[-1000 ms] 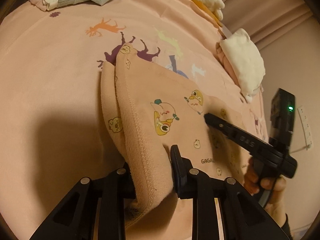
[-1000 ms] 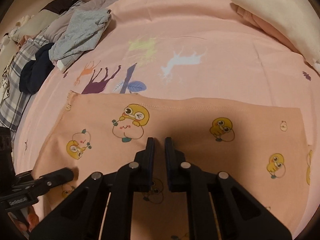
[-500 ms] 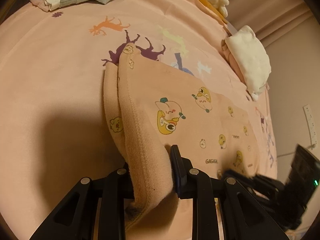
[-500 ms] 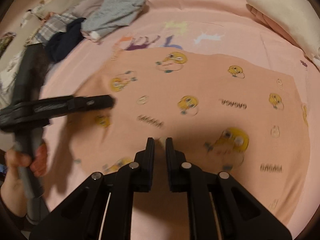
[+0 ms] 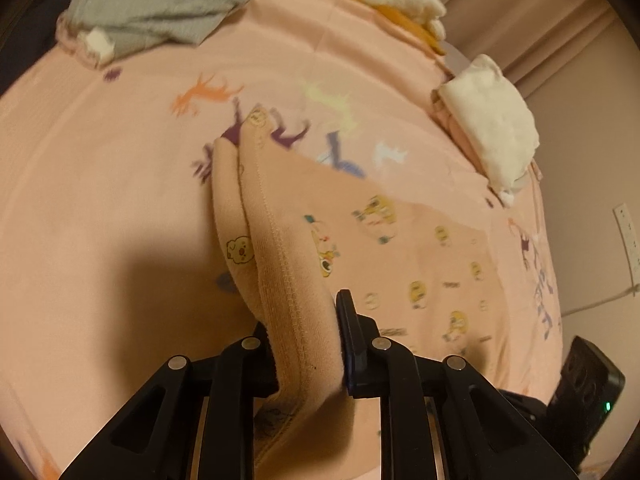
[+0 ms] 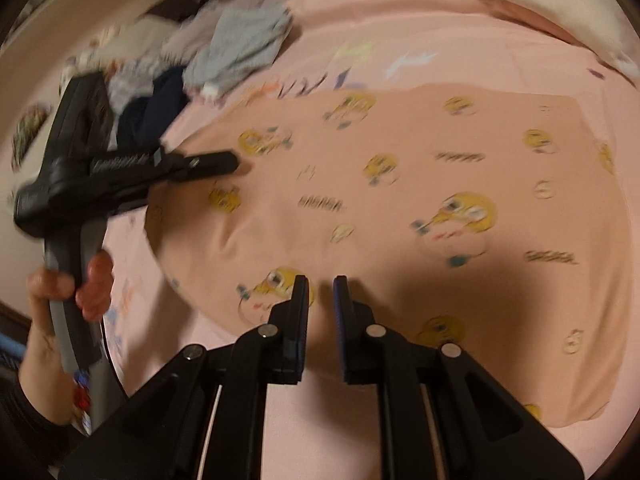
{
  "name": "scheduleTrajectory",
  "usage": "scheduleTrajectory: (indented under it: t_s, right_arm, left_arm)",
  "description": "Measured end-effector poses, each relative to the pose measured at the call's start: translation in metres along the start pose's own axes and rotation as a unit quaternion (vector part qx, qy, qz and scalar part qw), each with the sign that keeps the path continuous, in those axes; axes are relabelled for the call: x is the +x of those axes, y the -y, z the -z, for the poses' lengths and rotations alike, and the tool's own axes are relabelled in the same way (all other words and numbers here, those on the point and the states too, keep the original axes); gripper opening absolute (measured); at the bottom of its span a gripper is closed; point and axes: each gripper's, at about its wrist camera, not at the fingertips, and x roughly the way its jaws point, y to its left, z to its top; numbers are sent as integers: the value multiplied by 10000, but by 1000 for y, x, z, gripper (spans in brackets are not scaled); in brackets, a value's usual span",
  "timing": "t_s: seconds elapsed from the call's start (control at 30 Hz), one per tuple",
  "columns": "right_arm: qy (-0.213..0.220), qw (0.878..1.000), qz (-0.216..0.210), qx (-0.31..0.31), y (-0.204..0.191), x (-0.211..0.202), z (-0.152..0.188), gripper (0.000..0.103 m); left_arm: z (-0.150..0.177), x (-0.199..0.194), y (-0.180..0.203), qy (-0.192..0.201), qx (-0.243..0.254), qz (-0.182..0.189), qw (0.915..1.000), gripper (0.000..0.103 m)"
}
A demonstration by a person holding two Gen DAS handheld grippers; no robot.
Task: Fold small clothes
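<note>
A peach garment with yellow cartoon prints [image 5: 400, 264] lies spread on the pink bedsheet [image 5: 100, 168]. My left gripper [image 5: 304, 344] is shut on the garment's folded hem edge and lifts it off the sheet. In the right wrist view the garment [image 6: 440, 184] lies flat, and the left gripper [image 6: 188, 164] shows at the left, held in a hand. My right gripper [image 6: 321, 312] hovers over the garment's near edge, jaws a narrow gap apart with nothing between them.
A grey garment [image 5: 160, 12] and a dark one [image 6: 156, 116] are piled at the far left of the bed. A folded white cloth [image 5: 492, 120] sits at the far right. A wall [image 5: 592, 160] with an outlet runs along the right.
My right gripper has pulled back from the middle of the garment toward its near edge. My left gripper keeps hold of the hem and has shifted slightly.
</note>
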Motion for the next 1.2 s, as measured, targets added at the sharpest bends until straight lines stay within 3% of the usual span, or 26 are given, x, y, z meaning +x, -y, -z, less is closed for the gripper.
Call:
scheduleTrajectory:
  t_s: [0.17, 0.37, 0.5, 0.6, 0.73, 0.87, 1.03, 1.2]
  right_arm:
    - [397, 9958, -391, 720, 35, -13, -14, 14]
    - [783, 9810, -657, 1651, 77, -23, -27, 16]
    - [981, 9689, -758, 2140, 106, -37, -21, 23]
    - [1123, 9571, -770, 2557, 130, -50, -10, 31]
    - [1206, 9446, -1059, 2864, 151, -63, 2, 38]
    - [1165, 9426, -1243, 2873, 151, -66, 2, 43]
    - [1007, 9488, -1275, 2709, 137, -54, -10, 50]
    - [697, 9616, -919, 2491, 125, -42, -23, 53]
  left_arm:
    - [-7, -6, 52, 22, 528, -191, 9984, 17]
    - [-4, 10, 117, -118, 1207, -464, 9915, 17]
    - [8, 41, 154, -368, 1620, -633, 9841, 18]
    - [18, 72, 170, -811, 1665, -562, 9811, 25]
    - [23, 84, 171, -1134, 1499, -182, 9820, 31]
    - [24, 67, 165, -973, 1401, -10, 9853, 33]
    - [24, 30, 144, -622, 1227, 490, 9893, 46]
    - [30, 9, 117, -425, 1058, 414, 9926, 46]
